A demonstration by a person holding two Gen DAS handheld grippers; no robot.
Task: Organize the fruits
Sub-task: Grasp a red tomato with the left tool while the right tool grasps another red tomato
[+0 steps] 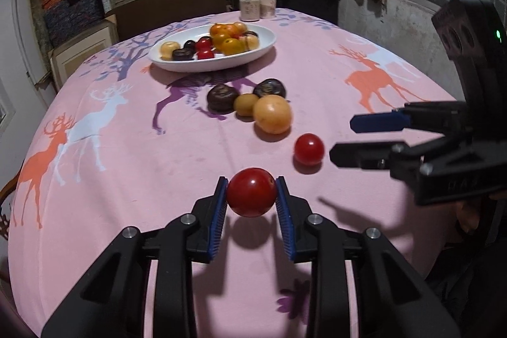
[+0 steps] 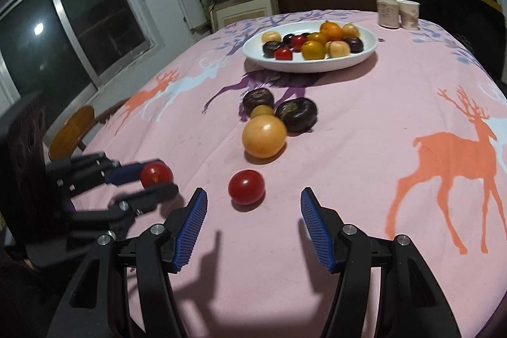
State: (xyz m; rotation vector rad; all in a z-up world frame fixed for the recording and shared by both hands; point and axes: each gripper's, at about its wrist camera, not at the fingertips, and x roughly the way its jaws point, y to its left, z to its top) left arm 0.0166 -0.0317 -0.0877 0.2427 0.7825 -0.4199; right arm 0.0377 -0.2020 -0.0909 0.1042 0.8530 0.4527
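Note:
My left gripper point(image 1: 252, 194) is shut on a red cherry tomato point(image 1: 251, 191), held just above the pink cloth; the same grip shows in the right wrist view, with the tomato point(image 2: 156, 175) between the left gripper's point(image 2: 160, 178) pads. A second red tomato point(image 2: 246, 186) lies on the cloth just ahead of my open right gripper point(image 2: 253, 205), nothing between its fingers. Beyond it sit a large orange fruit point(image 2: 264, 136), a small yellow fruit point(image 2: 261, 111) and two dark purple fruits point(image 2: 296, 113). A white oval plate point(image 2: 364, 59) farther back holds several mixed fruits.
The round table wears a pink tablecloth point(image 2: 364, 148) printed with deer. A can point(image 2: 388, 11) and a paper cup point(image 2: 409, 15) stand at the far edge. A wooden stool point(image 2: 71, 132) sits off the left side. Shelves and a dark chair back stand behind the table.

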